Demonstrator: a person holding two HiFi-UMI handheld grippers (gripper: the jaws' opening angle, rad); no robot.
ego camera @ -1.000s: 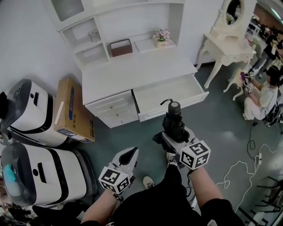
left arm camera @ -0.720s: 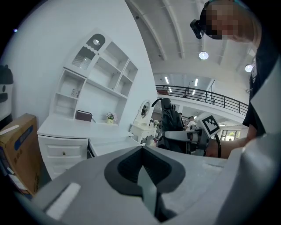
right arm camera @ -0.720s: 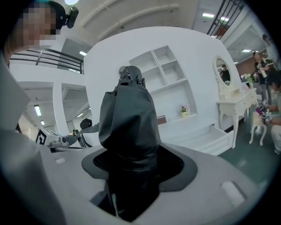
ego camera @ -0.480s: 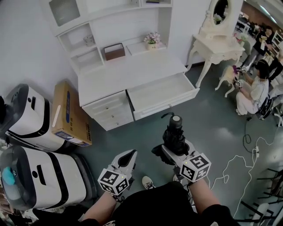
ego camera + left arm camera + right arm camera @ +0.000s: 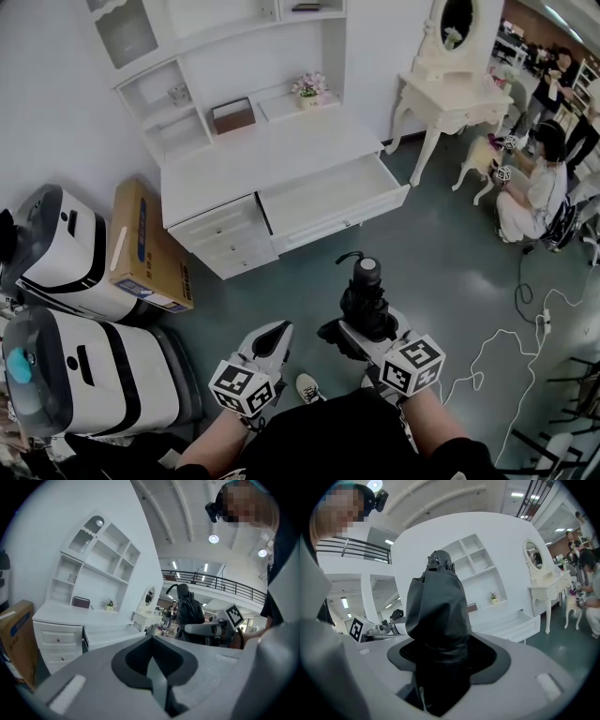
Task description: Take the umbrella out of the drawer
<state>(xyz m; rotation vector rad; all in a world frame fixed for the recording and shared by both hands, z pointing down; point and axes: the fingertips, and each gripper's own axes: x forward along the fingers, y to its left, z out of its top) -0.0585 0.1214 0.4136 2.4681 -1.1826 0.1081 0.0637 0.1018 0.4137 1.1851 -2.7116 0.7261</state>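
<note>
My right gripper [image 5: 359, 324] is shut on a folded black umbrella [image 5: 364, 296], which stands up out of its jaws with the handle and wrist strap on top. In the right gripper view the umbrella [image 5: 438, 620] fills the middle. The white desk's drawer [image 5: 328, 197] stands pulled out, well ahead of the umbrella, and looks bare inside. My left gripper [image 5: 270, 338] hangs low at the left, shut, with nothing between its jaws. From the left gripper view the umbrella [image 5: 187, 610] shows at the right, held by the other gripper.
A white desk [image 5: 253, 155] with shelves stands against the wall. A cardboard box [image 5: 145, 248] and white machines [image 5: 66, 253] are at the left. A white dressing table [image 5: 448, 94] and seated people [image 5: 534, 192] are at the right. Cables [image 5: 511, 347] lie on the green floor.
The view has backed away from the desk, which now sits higher and further left in the head view. The umbrella stays gripped in my right gripper; the left gripper holds its place.
</note>
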